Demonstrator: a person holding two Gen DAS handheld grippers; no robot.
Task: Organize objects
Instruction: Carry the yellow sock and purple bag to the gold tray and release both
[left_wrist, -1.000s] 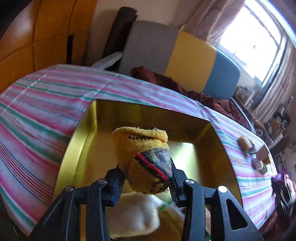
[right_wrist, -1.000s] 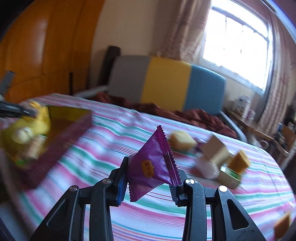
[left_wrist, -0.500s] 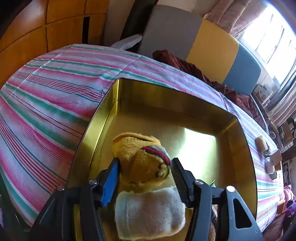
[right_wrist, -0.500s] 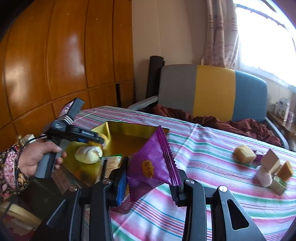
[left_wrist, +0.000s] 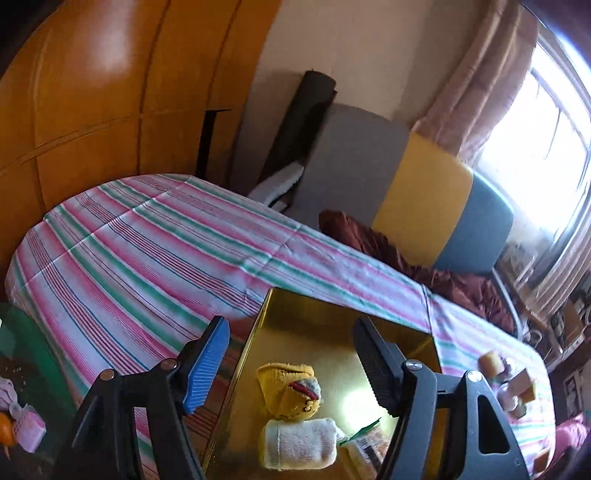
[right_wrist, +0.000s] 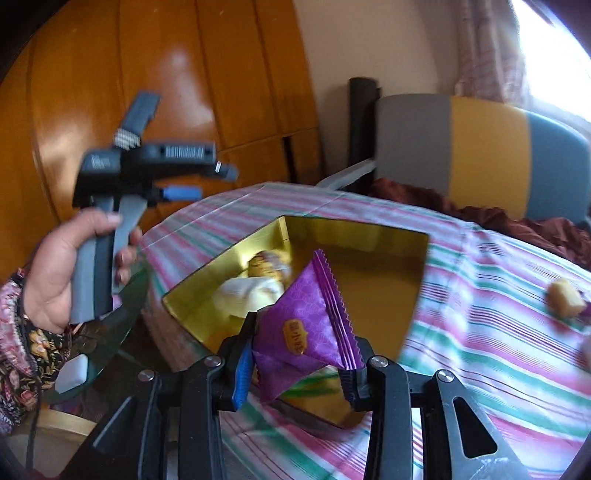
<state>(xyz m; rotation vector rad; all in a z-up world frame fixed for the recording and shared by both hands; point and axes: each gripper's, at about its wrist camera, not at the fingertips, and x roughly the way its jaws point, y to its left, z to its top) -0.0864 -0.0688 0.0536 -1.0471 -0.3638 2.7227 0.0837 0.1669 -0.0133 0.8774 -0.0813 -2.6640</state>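
Socks, one yellow sock roll (left_wrist: 287, 390) and one white sock roll (left_wrist: 301, 443), lie touching each other on the floor of the gold tin (left_wrist: 255, 365), which sits on my striped tablecloth (left_wrist: 147, 251). My left gripper (left_wrist: 291, 365) hangs above them with nothing between its fingers; its jaws have just been opening and stand wide. My right gripper (right_wrist: 297, 363) is clamped on a purple snack packet (right_wrist: 306, 328), held over the tin's near edge (the right view is blurred, so perhaps just short of it). Small blocks (left_wrist: 515, 384) sit well apart at the cloth's far right.
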